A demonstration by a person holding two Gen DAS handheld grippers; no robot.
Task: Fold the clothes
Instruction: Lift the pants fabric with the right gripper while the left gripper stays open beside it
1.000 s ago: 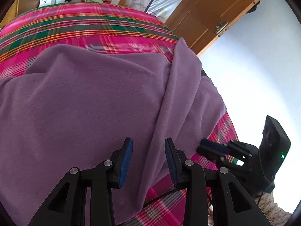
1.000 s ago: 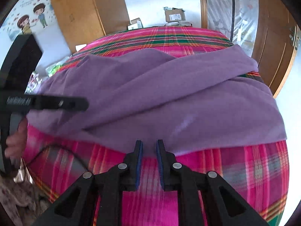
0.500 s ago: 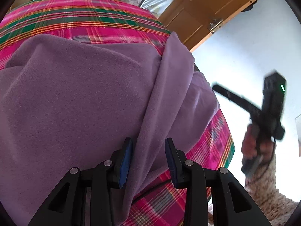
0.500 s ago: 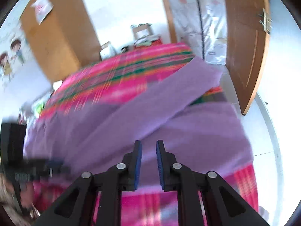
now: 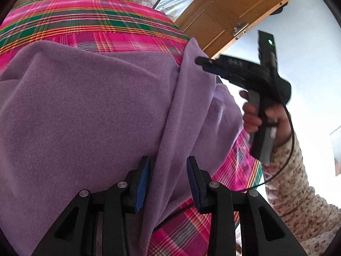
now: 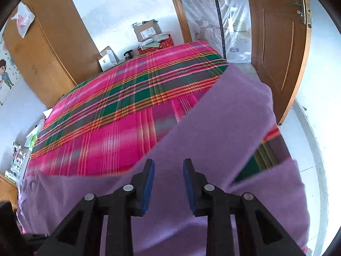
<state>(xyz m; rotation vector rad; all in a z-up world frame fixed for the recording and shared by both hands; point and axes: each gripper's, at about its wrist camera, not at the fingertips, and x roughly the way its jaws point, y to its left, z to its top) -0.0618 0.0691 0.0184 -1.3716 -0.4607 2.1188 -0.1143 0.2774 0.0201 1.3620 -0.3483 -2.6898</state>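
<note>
Fuzzy purple fleece garment drapes plaid bedspread.

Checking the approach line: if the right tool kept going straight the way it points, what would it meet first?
Most likely the purple garment: the right tool, jaws opening with nothing pinched between them, points down at the folded strip lying across the plaid bedspread. Depth is hard to judge in this view.

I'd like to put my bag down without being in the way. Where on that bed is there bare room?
The far stretch of the plaid bedspread is bare, bordered by the purple fleece garment on the near side and the boxes at the far end. The near part is crowded: fleece covers it, with both hand-held grippers over it.
</note>
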